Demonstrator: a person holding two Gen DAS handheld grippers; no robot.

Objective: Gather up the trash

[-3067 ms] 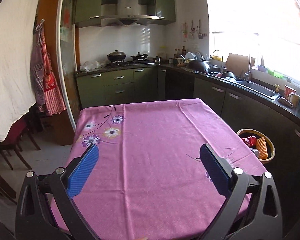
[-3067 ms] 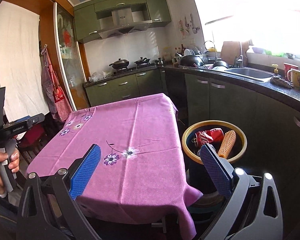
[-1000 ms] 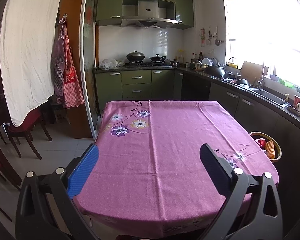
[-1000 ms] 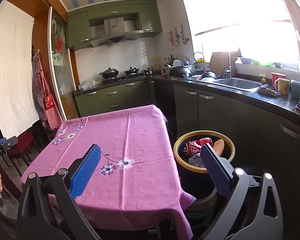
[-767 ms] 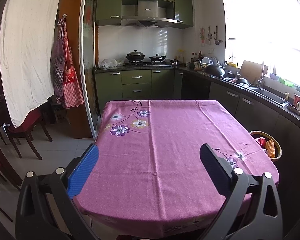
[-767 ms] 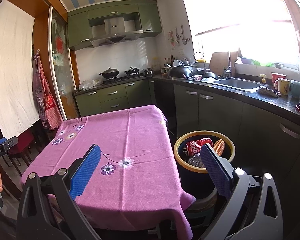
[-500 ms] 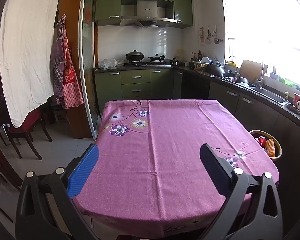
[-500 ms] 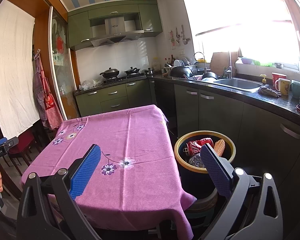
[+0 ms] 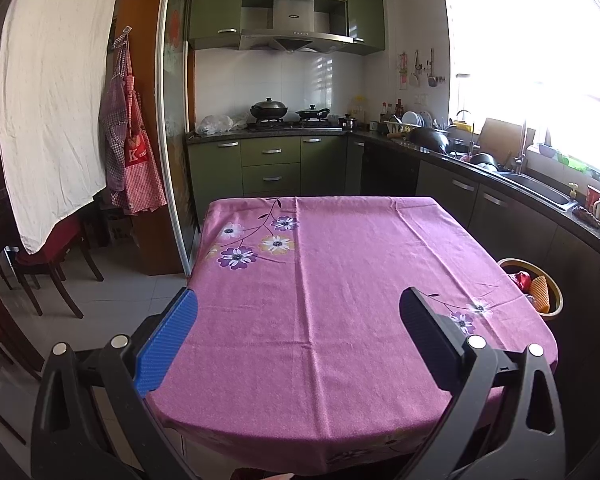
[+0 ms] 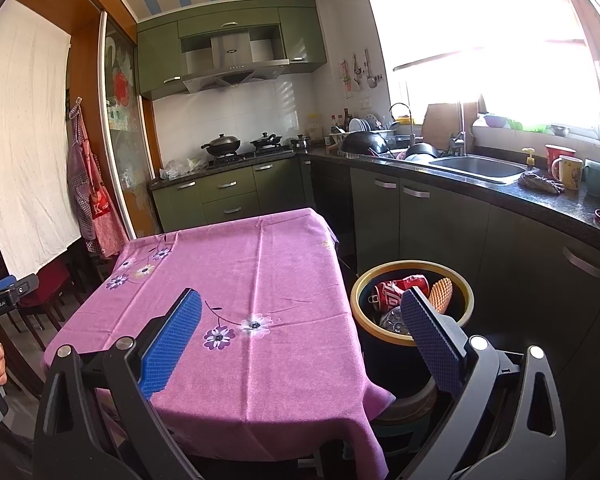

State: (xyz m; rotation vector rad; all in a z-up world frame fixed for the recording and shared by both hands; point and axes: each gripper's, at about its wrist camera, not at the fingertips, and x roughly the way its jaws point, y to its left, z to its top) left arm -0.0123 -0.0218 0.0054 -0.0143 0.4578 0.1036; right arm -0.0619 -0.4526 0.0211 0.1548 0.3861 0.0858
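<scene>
Both grippers hang spread and empty over the pink flowered tablecloth (image 9: 340, 280) — the left gripper (image 9: 298, 334) at its near edge, the right gripper (image 10: 300, 334) by its near-right corner. The trash sits in the yellow-rimmed bin (image 10: 414, 268) at the table's 3 o'clock — a crushed red can (image 10: 396, 286) beside an orange ridged piece (image 10: 440, 294).

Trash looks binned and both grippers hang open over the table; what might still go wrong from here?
1. The trash bin stands close beside the table's corner, where the pink tablecloth hangs; a low sweep of the right gripper might snag the cloth or knock the bin.
2. The red can and orange piece sit high near the rim and might tip out if the bin is bumped.
</scene>
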